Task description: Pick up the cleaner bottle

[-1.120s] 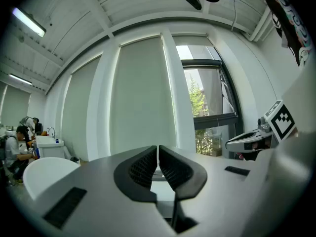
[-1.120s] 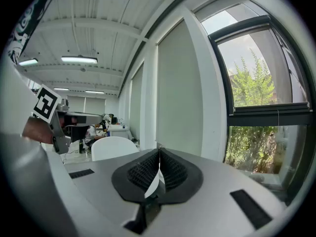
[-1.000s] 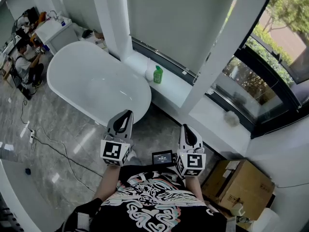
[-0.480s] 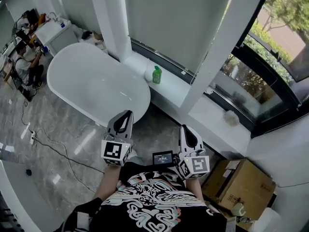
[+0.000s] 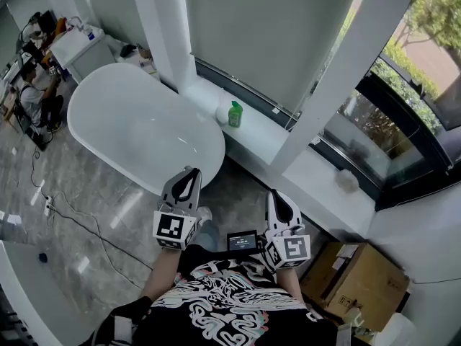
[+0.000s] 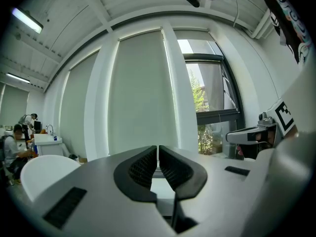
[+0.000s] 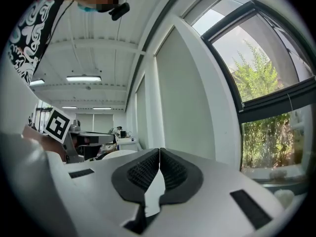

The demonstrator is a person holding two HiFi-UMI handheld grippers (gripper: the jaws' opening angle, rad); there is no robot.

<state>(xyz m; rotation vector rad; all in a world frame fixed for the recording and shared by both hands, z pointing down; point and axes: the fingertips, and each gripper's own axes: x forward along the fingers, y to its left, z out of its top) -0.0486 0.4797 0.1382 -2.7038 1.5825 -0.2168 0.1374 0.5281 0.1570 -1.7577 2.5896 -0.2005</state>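
**Head view.** The cleaner bottle (image 5: 235,113), green with a pale cap, stands upright on the white window ledge (image 5: 263,132). It is just beside a round white object (image 5: 223,109) on its left. Its label is too small to read. A white bathtub (image 5: 140,125) lies left of it, with its rounded end close under the ledge. A white pillar (image 5: 164,31) rises behind the bottle's end of the ledge. Farther right on the ledge lies a small pale lump (image 5: 347,181).

The left claw (image 5: 191,171) and the right claw (image 5: 274,194) are both held well short of the bottle, over grey floor. Only the tub's end and a strip of bare floor lie between them and the ledge. A small screen (image 5: 243,241) sits between the two marker cubes, its writing illegible. A cardboard box (image 5: 360,274) stands at the lower right, and a cable (image 5: 75,218) trails over the floor at left. People sit in the far left corner.

**Left gripper view.** The left claw (image 6: 158,150) is closed, its ribbed pads almost meeting with nothing between them. It faces a drawn blind, with the other claw's marker cube (image 6: 284,115) to the right.

**Right gripper view.** The right claw (image 7: 159,152) is closed and empty. A window with green foliage shows at right.
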